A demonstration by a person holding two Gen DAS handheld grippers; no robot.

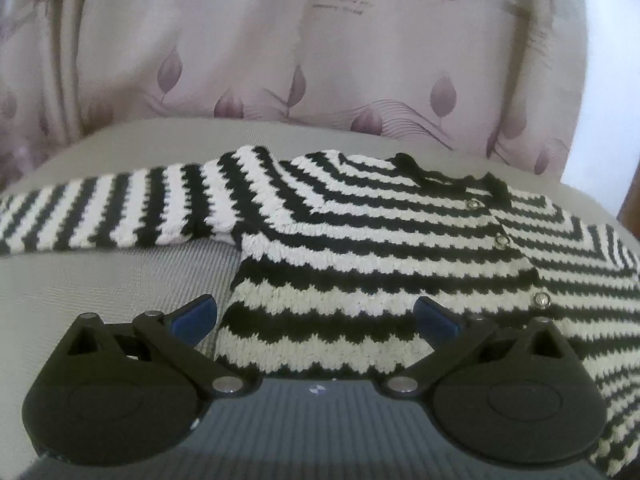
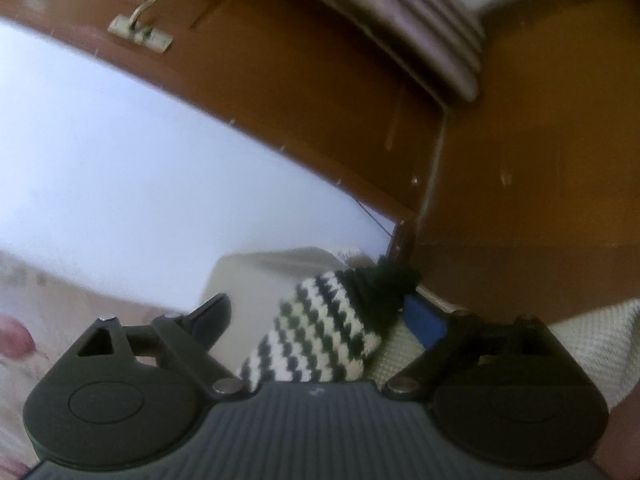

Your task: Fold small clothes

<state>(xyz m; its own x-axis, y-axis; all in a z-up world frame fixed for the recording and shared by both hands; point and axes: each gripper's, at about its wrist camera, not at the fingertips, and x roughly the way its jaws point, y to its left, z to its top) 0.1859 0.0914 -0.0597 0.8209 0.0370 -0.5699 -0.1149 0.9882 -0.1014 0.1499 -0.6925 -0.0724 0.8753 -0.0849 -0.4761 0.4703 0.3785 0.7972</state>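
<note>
A pale pink curtain printed with mauve leaves and dark lettering (image 1: 320, 60) fills the left wrist view from nine to three o'clock, hanging in soft folds. Below it, a grey woven fabric surface (image 1: 100, 280) spreads toward six o'clock. At two o'clock a bright bluish-white wall (image 1: 612, 100) glows. In the right wrist view, a glossy brown wooden door frame (image 2: 300, 80) runs from eleven to four o'clock, bearing a small cream metal latch (image 2: 140, 34); the picture is tilted and blurred.

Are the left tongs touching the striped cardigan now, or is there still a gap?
Cannot tell. In the left wrist view the left tongs stand open around the bottom hem of the striped cardigan, with grey surface showing beside one fingertip, but no view shows contact or gap plainly.
</note>
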